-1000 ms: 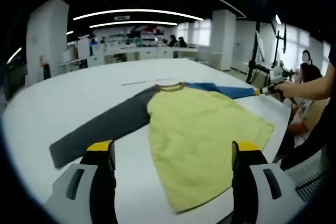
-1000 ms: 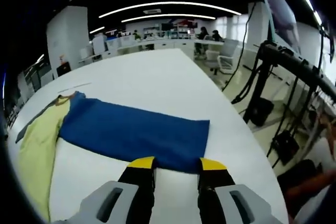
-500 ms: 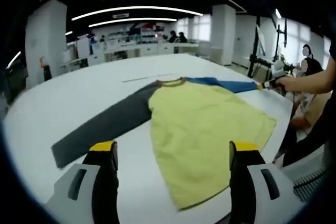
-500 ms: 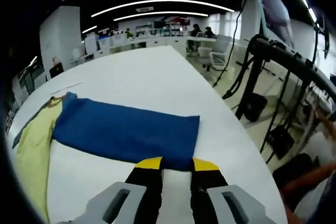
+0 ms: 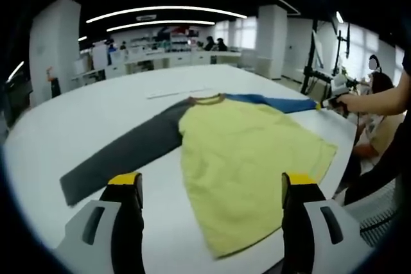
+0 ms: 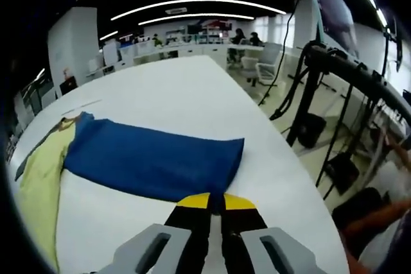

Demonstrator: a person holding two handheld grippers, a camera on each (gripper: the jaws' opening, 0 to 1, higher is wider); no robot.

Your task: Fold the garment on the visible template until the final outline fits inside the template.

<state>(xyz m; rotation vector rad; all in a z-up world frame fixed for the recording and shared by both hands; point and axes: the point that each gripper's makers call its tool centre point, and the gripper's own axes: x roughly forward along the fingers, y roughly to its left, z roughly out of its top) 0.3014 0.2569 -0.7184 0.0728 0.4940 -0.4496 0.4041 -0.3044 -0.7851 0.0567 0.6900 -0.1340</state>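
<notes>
My right claw (image 6: 216, 201) is closed on the cuff of the blue sleeve (image 6: 151, 161), my left claw (image 5: 210, 181) is wide open above the yellow shirt (image 5: 247, 158) on the white tabletop (image 5: 77, 120).

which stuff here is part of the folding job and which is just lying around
Part of the job:
- shirt with its yellow body, grey sleeve and blue sleeve
- right gripper, jaws closed at the blue sleeve's cuff
- left gripper, jaws wide apart, holding nothing
- table

Just lying about:
- thin white strip beyond the collar
- black stand beside the table
- desks at the back
</notes>
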